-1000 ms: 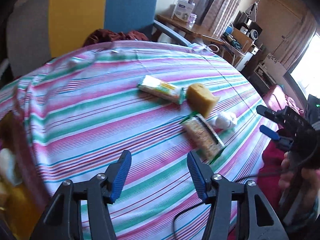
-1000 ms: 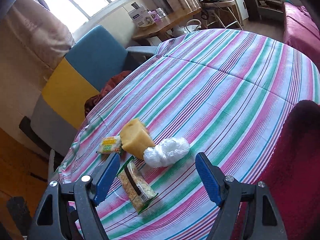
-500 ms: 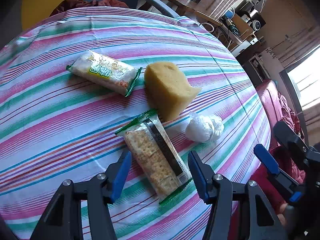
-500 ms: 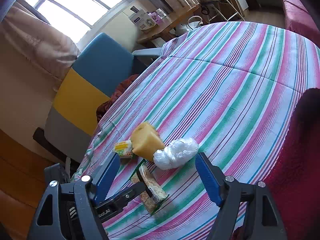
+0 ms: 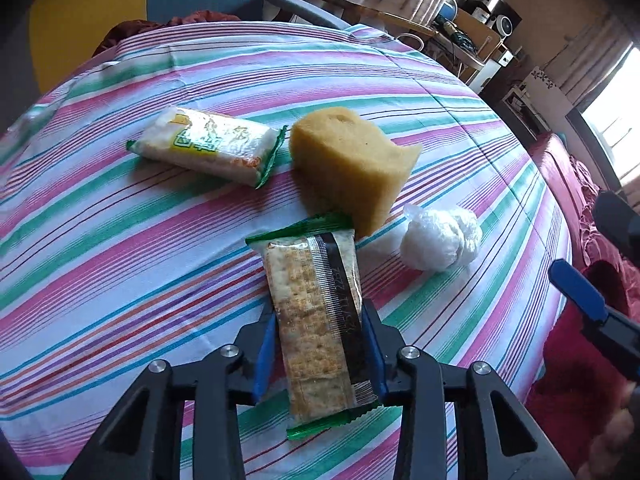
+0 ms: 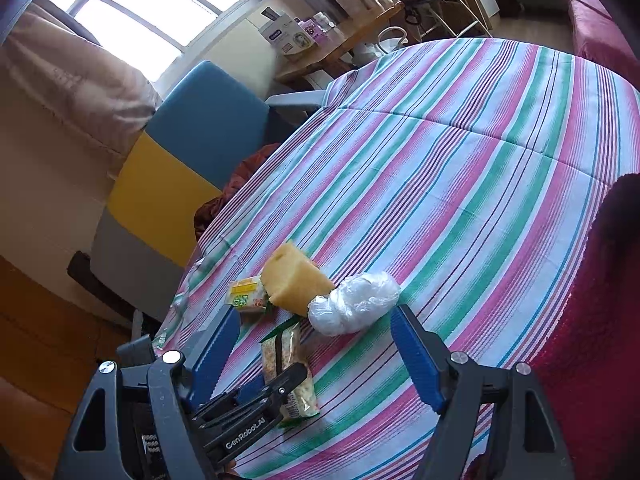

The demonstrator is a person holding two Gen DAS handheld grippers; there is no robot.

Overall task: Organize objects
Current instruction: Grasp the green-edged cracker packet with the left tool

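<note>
Gripping step | left gripper (image 5: 320, 344) clamps the clear green-edged cracker packet (image 5: 320, 320) on the striped tablecloth (image 5: 120, 260) — long axis along its fingers, seemingly squarely | right gripper (image 6: 316, 348) wide — nothing held.

A striped tablecloth (image 6: 460, 168) covers the table; at ten o'clock beyond it stands a blue and yellow chair (image 6: 188, 148); a white box (image 6: 286, 34) sits on a wooden desk (image 6: 340, 40) at twelve o'clock; a bright window (image 6: 152, 4) lies behind.
</note>
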